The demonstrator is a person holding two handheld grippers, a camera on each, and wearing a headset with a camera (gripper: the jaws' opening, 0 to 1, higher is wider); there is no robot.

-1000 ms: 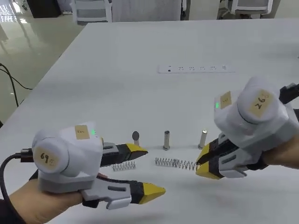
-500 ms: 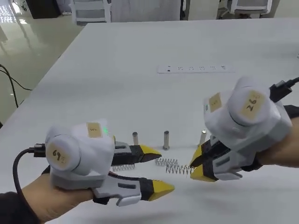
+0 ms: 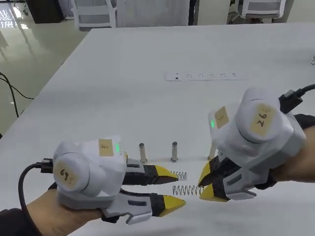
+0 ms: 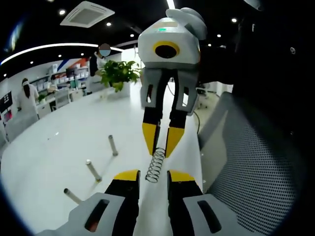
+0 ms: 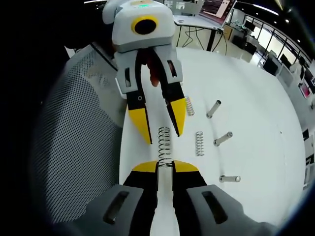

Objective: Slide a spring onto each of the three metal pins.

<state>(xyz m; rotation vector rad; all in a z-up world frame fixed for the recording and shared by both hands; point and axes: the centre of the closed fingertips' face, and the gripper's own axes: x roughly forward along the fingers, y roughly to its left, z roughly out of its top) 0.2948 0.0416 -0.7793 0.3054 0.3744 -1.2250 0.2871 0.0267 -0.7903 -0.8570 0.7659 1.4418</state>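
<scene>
My right gripper [image 3: 202, 184] is shut on one end of a long spring [image 3: 185, 190] and holds it level just above the white table [image 3: 147, 88]. In the right gripper view my jaws [image 5: 165, 167] pinch the spring [image 5: 164, 143]. The spring's free end lies between the open jaws of my left gripper [image 3: 173, 188], which faces the right one [image 4: 160, 141]. Three upright metal pins stand in a row behind: left pin [image 3: 142, 152], middle pin [image 3: 174, 151], and right pin [image 3: 212, 150], which is half hidden by the right gripper. Two more springs [image 5: 189, 105] [image 5: 199, 142] lie near the pins.
A white power strip [image 3: 204, 75] lies farther back on the table. Office chairs [image 3: 93, 12] stand beyond the far edge. A black cable [image 3: 32, 169] trails from my left gripper. The table's near edge runs just below both hands.
Both grippers have closed in on each other. The right one carried the long spring leftwards off the table; the left moved right, and its open jaws now flank the spring's free end.
</scene>
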